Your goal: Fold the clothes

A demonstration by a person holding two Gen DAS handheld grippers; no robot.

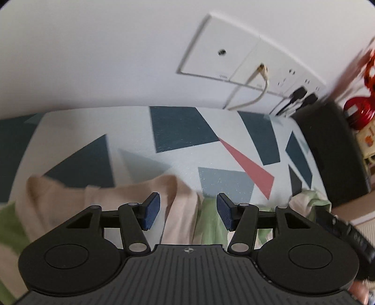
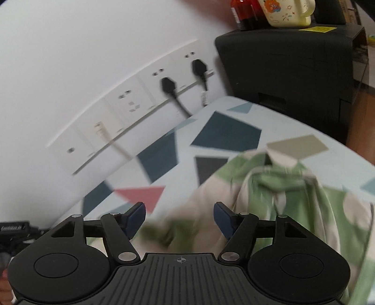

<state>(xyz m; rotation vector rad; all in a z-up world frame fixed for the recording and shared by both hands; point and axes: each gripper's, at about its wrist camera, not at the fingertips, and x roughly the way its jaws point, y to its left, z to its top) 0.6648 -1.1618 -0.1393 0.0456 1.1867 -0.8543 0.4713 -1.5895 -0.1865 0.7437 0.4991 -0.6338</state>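
both tongs released, green and beige garment lying beneath them, ungripped

A patterned sheet covers the worktop; wall sockets hold two black plugs, a black box at the far right.

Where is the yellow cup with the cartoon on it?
In the right wrist view, the yellow cup is at the top right, on the black box, beside a red bottle.
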